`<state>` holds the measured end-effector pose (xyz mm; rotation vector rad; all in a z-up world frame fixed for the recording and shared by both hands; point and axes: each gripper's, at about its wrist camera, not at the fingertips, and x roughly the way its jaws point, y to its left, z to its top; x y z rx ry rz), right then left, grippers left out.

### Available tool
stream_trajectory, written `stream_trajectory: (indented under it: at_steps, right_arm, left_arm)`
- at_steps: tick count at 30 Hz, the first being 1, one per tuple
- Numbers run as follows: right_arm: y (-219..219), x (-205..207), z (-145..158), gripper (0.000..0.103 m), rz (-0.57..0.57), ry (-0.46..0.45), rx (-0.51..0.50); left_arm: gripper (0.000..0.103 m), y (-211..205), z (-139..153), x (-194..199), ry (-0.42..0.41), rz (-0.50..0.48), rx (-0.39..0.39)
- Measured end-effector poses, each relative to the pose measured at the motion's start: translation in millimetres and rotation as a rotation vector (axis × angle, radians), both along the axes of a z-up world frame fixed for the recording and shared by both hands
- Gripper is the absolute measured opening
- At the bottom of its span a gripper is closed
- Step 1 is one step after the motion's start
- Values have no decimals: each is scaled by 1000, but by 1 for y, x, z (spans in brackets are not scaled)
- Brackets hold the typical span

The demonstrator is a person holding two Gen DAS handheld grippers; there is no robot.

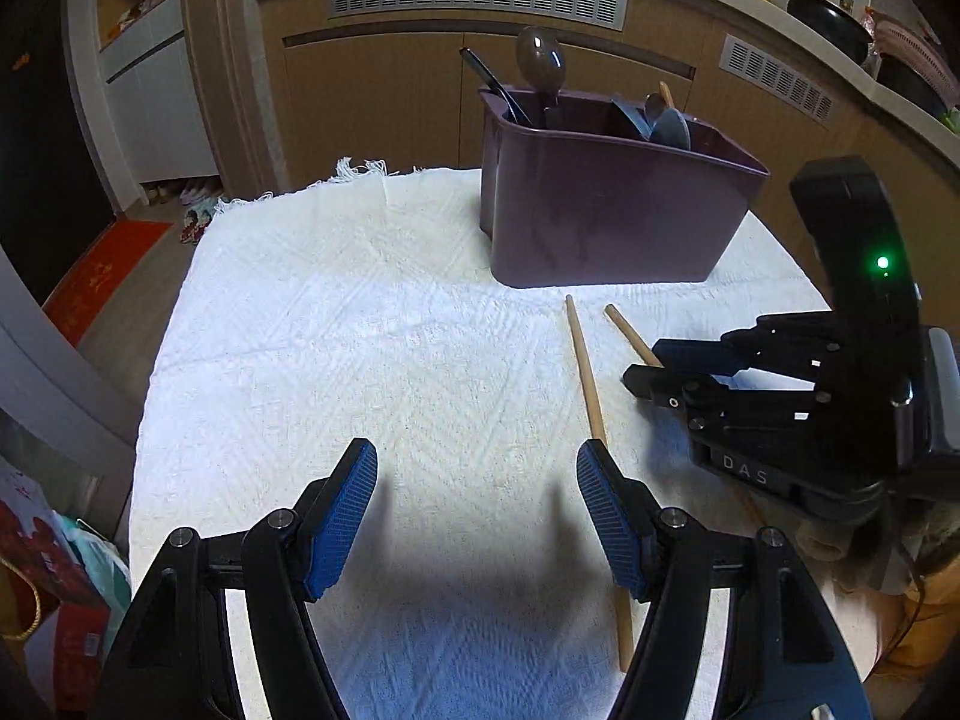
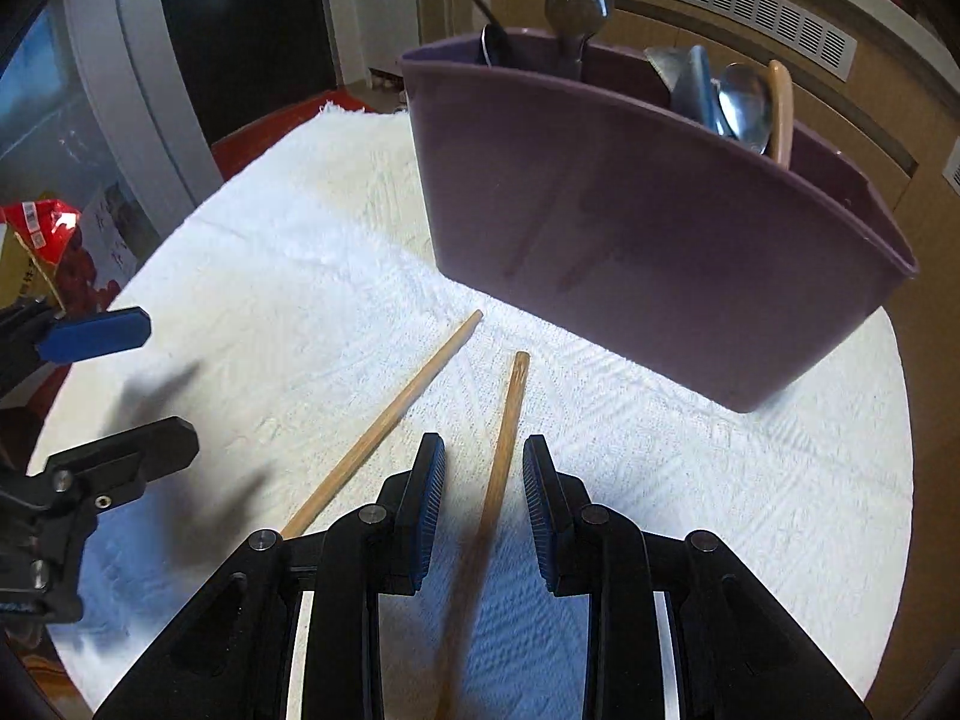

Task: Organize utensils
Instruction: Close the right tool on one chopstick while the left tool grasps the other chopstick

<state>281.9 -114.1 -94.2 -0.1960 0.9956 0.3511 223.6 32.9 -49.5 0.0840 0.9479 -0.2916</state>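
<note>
R gripper (image 2: 483,468) jaws apart, straddling one wooden chopstick (image 2: 504,432) w/o pad contact, 2nd chopstick (image 2: 390,420) just left on white cloth (image 2: 300,252), L gripper (image 1: 477,468) open over cloth, purple utensil caddy (image 2: 630,228) far side.

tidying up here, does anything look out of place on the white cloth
Yes: two wooden chopsticks lie loose on the white cloth before the purple plastic utensil holder, splayed rather than parallel. One chopstick lies between the right tongs, ungripped; the other chopstick lies beside them. The other utensils stand in the holder.
</note>
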Motion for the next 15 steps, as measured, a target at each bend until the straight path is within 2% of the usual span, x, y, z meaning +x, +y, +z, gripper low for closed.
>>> stream_trajectory:
  at_steps: [2,5,7,8,11,13,15]
  right_arm:
    - [1,-1,0,8,7,-8,-10]
    - [-3,-6,4,6,29,8,29]
    - [-11,-11,7,6,28,3,41]
    - [-17,-14,8,6,20,7,53]
    - [-37,-20,12,6,-24,2,66]
    - [-51,-27,14,6,-53,-19,54]
    - [-67,-35,17,6,-79,-37,52]
  left_arm:
    - [66,-4,0,1,6,-11,-3]
    - [65,-10,-2,3,24,-32,-15]
    - [62,-15,-2,3,30,-54,-21]
    - [57,-20,-2,2,34,-72,-21]
    - [56,-33,-4,7,64,-123,-29]
    - [50,-41,-7,12,87,-142,-23]
    - [33,-52,-9,22,108,-163,-4]
